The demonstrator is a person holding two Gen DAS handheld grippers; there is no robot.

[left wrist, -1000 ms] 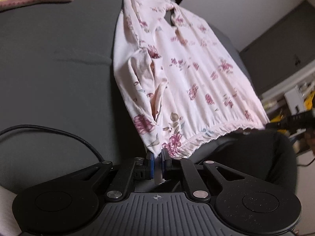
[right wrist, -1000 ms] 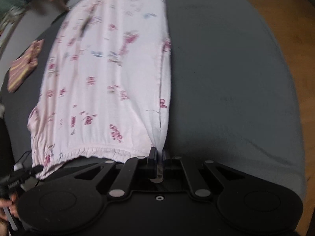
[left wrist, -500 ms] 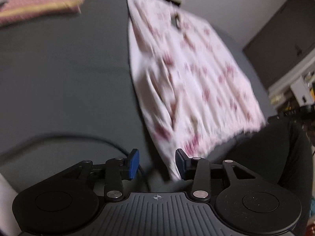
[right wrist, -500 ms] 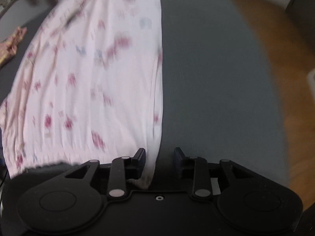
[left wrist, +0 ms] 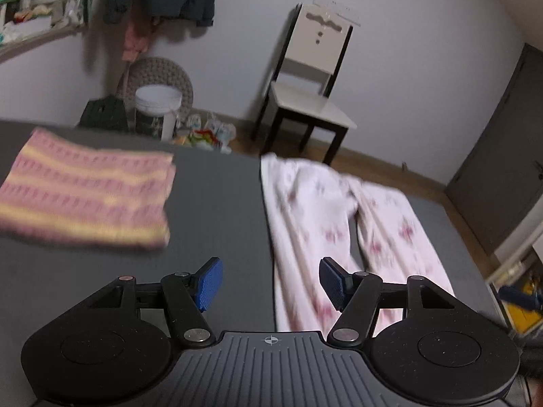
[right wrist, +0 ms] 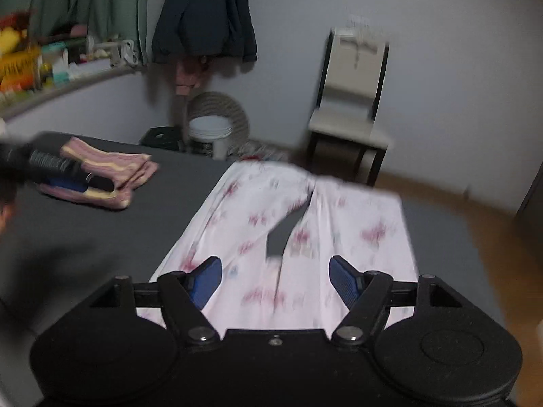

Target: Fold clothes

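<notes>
Dim, flat indoor light, source unseen — soft shadows on the far wall. Heavy motion blur over the floral garment (right wrist: 298, 237) and striped cloth (left wrist: 85, 196); chair (right wrist: 353, 108) smeared. Strong fisheye bending, dark corners — no glare.

Pale wall (left wrist: 407, 51), plain. Wooden floor (right wrist: 492, 237), light brown. White chair (left wrist: 312, 101) with dark legs, against the wall. Round woven basket (left wrist: 159, 74) behind a white bucket (left wrist: 157, 101). Dark jacket (right wrist: 203, 17) hanging on the wall. Green curtain (right wrist: 88, 10). Cluttered shelf (right wrist: 68, 74) at left. Grey door (left wrist: 502, 183) at right. Dim light.
</notes>
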